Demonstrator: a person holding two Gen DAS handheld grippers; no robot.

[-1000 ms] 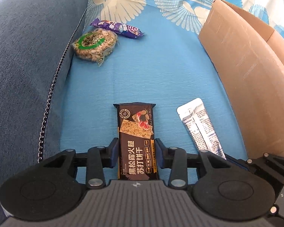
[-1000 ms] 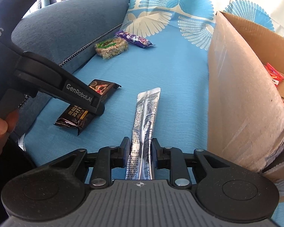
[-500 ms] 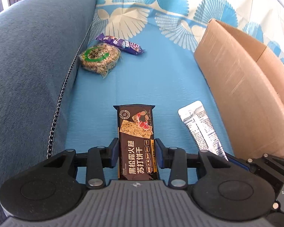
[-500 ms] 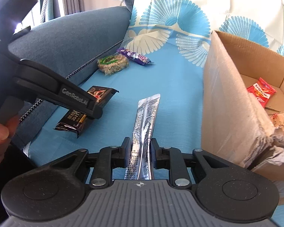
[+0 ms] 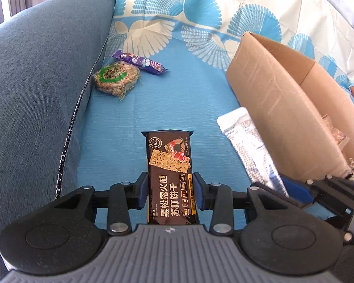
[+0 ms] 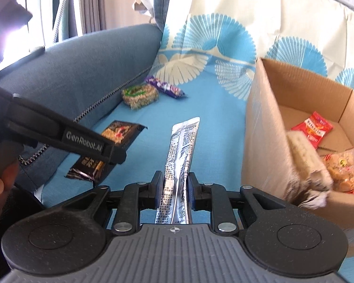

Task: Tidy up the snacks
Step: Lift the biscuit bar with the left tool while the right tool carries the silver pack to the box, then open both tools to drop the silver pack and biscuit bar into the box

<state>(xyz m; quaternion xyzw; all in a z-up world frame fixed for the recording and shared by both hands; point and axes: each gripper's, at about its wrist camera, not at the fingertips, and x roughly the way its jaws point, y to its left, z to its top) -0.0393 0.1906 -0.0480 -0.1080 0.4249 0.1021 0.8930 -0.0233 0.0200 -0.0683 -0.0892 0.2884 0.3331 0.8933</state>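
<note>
The left claw [image 5: 170, 193] is clamped on the lower half of a dark brown cracker packet [image 5: 169, 165] with Chinese lettering, its blue pads pressing both long edges; the packet juts forward above the blue patterned sheet [image 5: 177, 99]. The right claw [image 6: 174, 188] is pinched nearly closed on a slim silver sachet [image 6: 180, 151], which also sticks out ahead, clear of the sheet.

Right of both claws stands an open cardboard box [image 6: 262, 127] on the sheet. Inside it, the right wrist view shows a red packet [image 6: 315, 129] toward the far wall, a pale oblong bar [image 6: 302, 155] leaning near the torn front corner, and an orange-toned bag of snacks [image 6: 344, 172] at the near right. From the left wrist view only the box's outer wall [image 5: 278, 108] and a sliver of its contents are visible.

Still loose on the sheet, far from the box and beside the blue-grey sofa cushion [image 5: 40, 89], lie a round clear-wrapped rice cake with a green label [image 5: 116, 77] and, just behind and touching it, a purple wrapped bar [image 5: 141, 62].
</note>
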